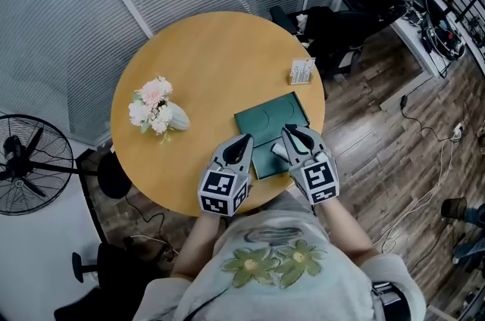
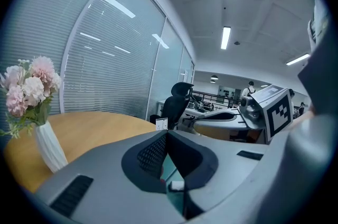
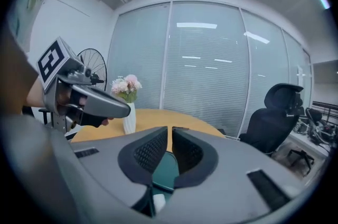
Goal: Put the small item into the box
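A dark green box [image 1: 271, 117] lies open on the round wooden table [image 1: 204, 62], its lid half toward the far side. A small white item [image 1: 279, 151] rests on the nearer half, just left of my right gripper [image 1: 292, 130]. The right gripper view shows that gripper [image 3: 170, 129] with its jaws nearly together, a thin slit between the tips and nothing in it; the green box [image 3: 168, 170] and white item [image 3: 157, 202] lie below. My left gripper [image 1: 244, 138] hovers at the box's near left corner. Its tips [image 2: 166, 134] meet, shut and empty, above the white item [image 2: 177, 185].
A white vase of pink flowers [image 1: 159, 109] stands left of the box. A small card stand [image 1: 301, 71] sits near the table's far right edge. Office chairs [image 1: 333, 24] and a desk are beyond the table; a floor fan [image 1: 30, 164] stands at the left.
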Demonstrator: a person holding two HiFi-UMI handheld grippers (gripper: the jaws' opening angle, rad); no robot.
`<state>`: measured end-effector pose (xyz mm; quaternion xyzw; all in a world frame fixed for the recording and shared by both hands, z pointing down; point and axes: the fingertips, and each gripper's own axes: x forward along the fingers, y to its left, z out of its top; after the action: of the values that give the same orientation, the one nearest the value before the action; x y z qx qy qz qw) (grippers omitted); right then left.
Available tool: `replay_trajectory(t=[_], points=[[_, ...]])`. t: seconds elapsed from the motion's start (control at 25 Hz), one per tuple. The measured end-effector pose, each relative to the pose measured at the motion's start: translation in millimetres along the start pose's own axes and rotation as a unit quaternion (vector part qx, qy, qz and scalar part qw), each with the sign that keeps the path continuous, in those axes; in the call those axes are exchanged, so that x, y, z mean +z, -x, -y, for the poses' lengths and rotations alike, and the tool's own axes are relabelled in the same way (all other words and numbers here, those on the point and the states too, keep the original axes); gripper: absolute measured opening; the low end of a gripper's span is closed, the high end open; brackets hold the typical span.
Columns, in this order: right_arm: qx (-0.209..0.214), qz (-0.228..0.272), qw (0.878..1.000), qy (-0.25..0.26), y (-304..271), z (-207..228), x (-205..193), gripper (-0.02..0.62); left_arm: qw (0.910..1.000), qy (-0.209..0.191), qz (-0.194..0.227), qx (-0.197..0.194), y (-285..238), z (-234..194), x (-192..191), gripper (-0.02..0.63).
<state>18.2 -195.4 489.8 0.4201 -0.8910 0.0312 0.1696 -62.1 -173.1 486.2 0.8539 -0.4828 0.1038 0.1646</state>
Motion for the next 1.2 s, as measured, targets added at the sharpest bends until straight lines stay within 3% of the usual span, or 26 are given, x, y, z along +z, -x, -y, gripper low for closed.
replay_trajectory(t=[0.4, 1.2], points=[[-0.006, 0.041, 0.999, -0.031, 15, 0, 20, 0.006, 0.9999, -0.004, 0.010, -0.006, 3, 8, 6, 0.000], [0.010, 0.034, 0.999, -0.018, 19, -4, 18, 0.003, 0.9998, -0.007, 0.012, -0.013, -3, 22, 9, 0.000]])
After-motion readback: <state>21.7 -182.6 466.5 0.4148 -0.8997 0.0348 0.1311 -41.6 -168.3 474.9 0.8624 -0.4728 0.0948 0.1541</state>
